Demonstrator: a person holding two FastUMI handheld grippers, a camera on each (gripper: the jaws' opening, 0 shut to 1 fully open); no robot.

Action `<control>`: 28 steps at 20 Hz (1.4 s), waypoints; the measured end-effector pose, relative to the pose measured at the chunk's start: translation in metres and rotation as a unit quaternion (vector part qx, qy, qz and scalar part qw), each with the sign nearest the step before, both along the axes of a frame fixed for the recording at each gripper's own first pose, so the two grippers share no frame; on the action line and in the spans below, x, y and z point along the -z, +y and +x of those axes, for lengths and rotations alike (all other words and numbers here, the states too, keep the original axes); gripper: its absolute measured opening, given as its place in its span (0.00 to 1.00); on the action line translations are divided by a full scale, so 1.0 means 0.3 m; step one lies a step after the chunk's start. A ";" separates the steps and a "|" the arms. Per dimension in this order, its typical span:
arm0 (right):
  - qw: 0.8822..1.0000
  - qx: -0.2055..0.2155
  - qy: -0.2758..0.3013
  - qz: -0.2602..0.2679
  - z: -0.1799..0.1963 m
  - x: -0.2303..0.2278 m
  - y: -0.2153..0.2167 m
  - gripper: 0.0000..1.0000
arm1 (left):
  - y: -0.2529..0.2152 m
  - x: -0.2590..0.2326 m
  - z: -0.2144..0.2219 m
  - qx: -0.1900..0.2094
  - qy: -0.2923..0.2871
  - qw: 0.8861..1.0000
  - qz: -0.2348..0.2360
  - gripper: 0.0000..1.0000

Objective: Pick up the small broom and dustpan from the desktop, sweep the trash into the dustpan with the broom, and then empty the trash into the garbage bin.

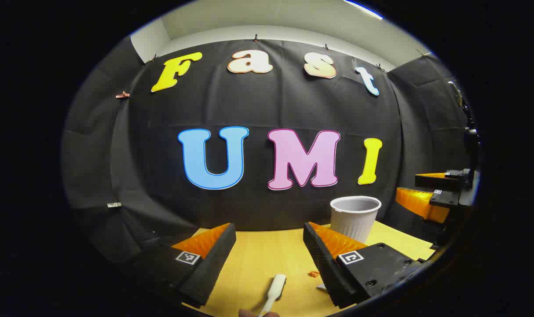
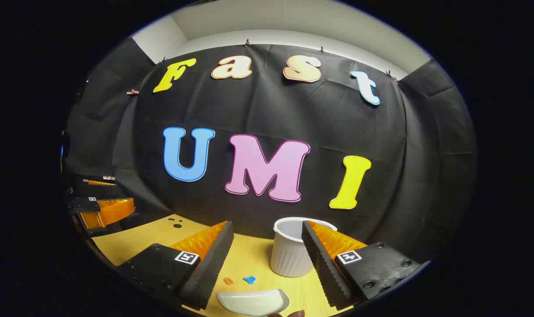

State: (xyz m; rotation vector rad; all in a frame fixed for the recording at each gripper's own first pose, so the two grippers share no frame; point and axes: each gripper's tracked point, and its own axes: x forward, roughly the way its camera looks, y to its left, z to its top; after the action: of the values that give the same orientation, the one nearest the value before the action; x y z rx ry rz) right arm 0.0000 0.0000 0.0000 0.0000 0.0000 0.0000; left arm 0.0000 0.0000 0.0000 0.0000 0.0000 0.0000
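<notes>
While both grippers hang above the yellow desktop (image 1: 258,255), we see the left gripper (image 1: 269,246) with its jaws wide apart, gripping nothing; the white broom handle (image 1: 273,288) lies on the desktop below, between its fingers. The right gripper (image 2: 265,251) is likewise spread and empty, with the white dustpan (image 2: 254,302) on the desktop just below it. An orange scrap (image 2: 228,280) and a blue scrap (image 2: 249,279) lie just beyond the dustpan. The ribbed white garbage bin (image 2: 289,253) stands upright near the wall.
</notes>
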 end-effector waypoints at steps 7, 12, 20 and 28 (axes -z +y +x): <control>1.000 -0.004 0.003 0.002 0.007 0.007 -0.003 0.97 | -0.006 0.004 0.013 0.000 0.003 1.000 0.003 0.98; 1.000 -0.008 0.004 0.001 0.013 0.008 0.002 0.97 | -0.013 0.005 0.013 0.000 0.003 1.000 0.005 0.98; 0.991 -0.097 0.096 0.000 -0.036 0.161 0.039 0.98 | -0.024 0.038 0.007 0.004 0.017 1.000 0.008 0.98; 0.919 -0.132 0.370 -0.003 -0.239 0.656 0.001 0.98 | -0.014 0.088 -0.009 -0.003 0.035 0.999 0.005 0.98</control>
State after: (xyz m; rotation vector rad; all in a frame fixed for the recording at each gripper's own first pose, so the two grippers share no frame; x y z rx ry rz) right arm -0.0716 0.0004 -0.1967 -0.0055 0.7615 0.2719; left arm -0.0026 -0.0042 -0.0265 0.0107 0.0692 0.0050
